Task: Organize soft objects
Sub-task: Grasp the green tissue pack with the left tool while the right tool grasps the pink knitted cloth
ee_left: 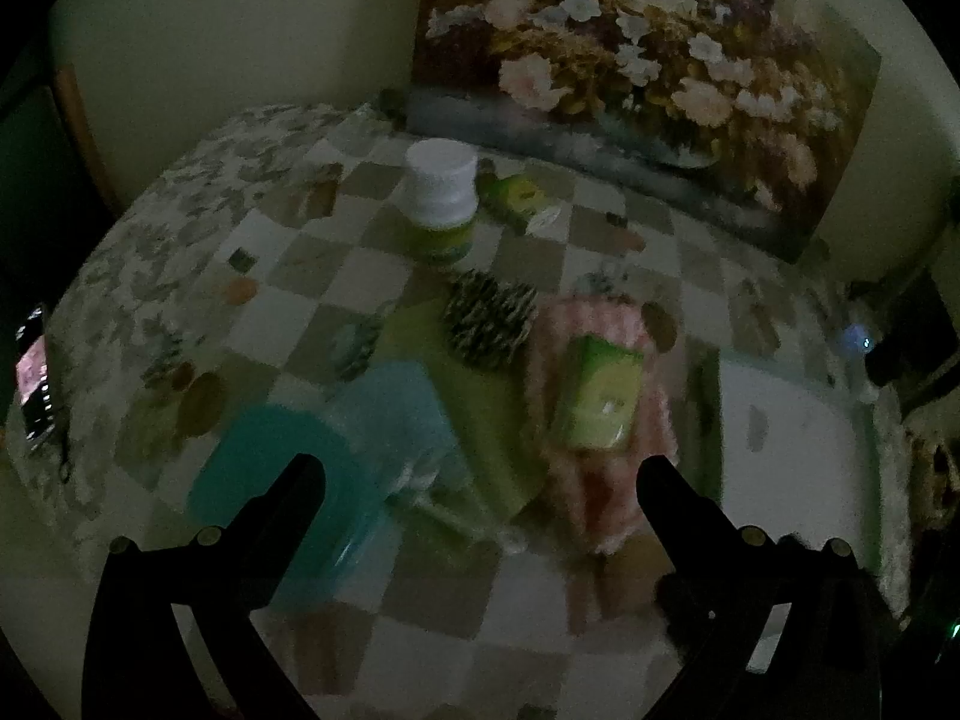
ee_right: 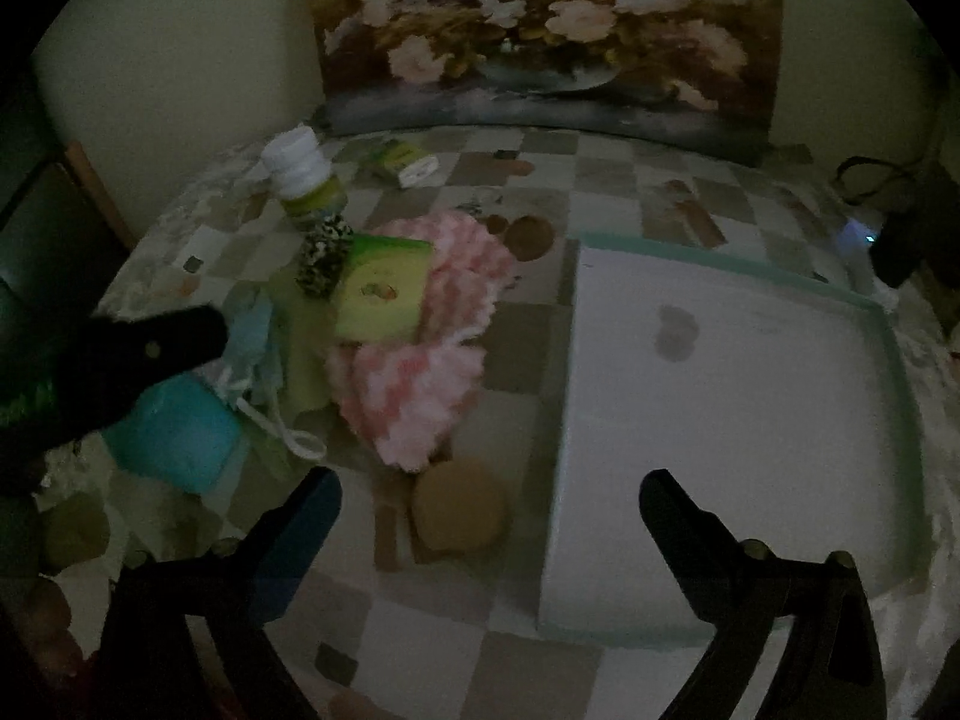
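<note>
Soft things lie bunched on the left half of the checked surface point(ee_right: 528, 678): one fluffy pink cloth point(ee_right: 420, 372), one black-and-white scrunchie point(ee_right: 324, 261), one pale blue mesh puff point(ee_right: 252, 324) with a white cord, and one turquoise sponge point(ee_right: 174, 432). I see a yellow-green cloth point(ee_left: 474, 420) spread under the middle of the heap, though the dim light and blur keep me from being sure of its edges.

One green box point(ee_right: 384, 294) sits on top of the pink cloth, so it covers part of it. Behind the heap stand one white-capped bottle point(ee_right: 303, 171) and one small green packet point(ee_right: 402, 162) lying flat, both near the flower painting point(ee_right: 540, 30) that leans on the wall. A dark device point(ee_right: 900, 240) with a small light sits at the far right edge.

One white tray point(ee_right: 720, 420) with a pale green rim lies to the right of the heap, just beside the pink cloth. I can see only a faint grey mark on its floor.

My left gripper point(ee_left: 480, 474) hangs over the sponge and puff with its jaws wide and nothing between them. My right gripper point(ee_right: 489, 492) is over the strip between the pink cloth and the tray, jaws also wide and gripping nothing.
</note>
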`<action>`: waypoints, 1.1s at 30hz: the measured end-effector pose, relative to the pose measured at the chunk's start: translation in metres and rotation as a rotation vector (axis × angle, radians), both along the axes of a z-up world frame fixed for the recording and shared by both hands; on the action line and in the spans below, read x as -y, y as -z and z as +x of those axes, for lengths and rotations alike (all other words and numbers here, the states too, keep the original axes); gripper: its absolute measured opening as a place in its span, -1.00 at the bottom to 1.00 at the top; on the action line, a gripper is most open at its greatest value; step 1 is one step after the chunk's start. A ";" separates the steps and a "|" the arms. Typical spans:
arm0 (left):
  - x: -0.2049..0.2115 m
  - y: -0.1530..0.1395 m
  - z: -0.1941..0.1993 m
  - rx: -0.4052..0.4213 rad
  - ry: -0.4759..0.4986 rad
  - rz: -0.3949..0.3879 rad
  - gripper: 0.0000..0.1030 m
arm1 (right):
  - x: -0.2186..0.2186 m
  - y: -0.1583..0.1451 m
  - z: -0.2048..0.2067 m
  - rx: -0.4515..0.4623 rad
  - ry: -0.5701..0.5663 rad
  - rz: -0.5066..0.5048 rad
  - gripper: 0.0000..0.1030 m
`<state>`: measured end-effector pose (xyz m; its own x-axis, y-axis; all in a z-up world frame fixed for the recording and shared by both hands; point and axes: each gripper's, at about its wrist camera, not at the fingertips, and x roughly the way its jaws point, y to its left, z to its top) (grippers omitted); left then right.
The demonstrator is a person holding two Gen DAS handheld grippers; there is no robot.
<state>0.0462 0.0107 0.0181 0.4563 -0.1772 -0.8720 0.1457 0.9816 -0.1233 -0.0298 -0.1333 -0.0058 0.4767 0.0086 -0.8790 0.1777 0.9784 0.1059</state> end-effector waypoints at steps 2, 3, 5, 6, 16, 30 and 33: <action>0.004 0.001 0.010 -0.010 0.000 -0.029 1.00 | 0.002 -0.001 0.005 0.013 -0.009 0.021 0.85; 0.006 0.001 0.015 -0.014 0.000 -0.040 1.00 | 0.003 -0.001 0.009 0.017 -0.011 0.029 0.83; 0.012 0.002 0.024 -0.015 0.004 -0.045 1.00 | 0.006 0.000 0.017 0.021 -0.004 0.047 0.75; 0.014 0.002 0.026 -0.012 0.004 -0.036 1.00 | 0.007 0.000 0.021 0.018 -0.001 0.053 0.72; 0.045 0.004 0.065 -0.016 -0.029 0.046 1.00 | 0.030 0.013 0.061 -0.047 0.098 0.103 0.39; 0.058 0.040 0.078 -0.104 0.007 0.049 1.00 | 0.090 0.032 0.068 -0.168 0.297 0.142 0.16; 0.068 0.043 0.075 -0.109 0.037 0.063 1.00 | 0.106 0.025 0.061 -0.158 0.356 0.120 0.16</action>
<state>0.1210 -0.0573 -0.0253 0.3523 -0.1357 -0.9260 0.1711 0.9821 -0.0788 0.0309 -0.2397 -0.0306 0.3275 -0.0256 -0.9445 0.5264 0.8350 0.1599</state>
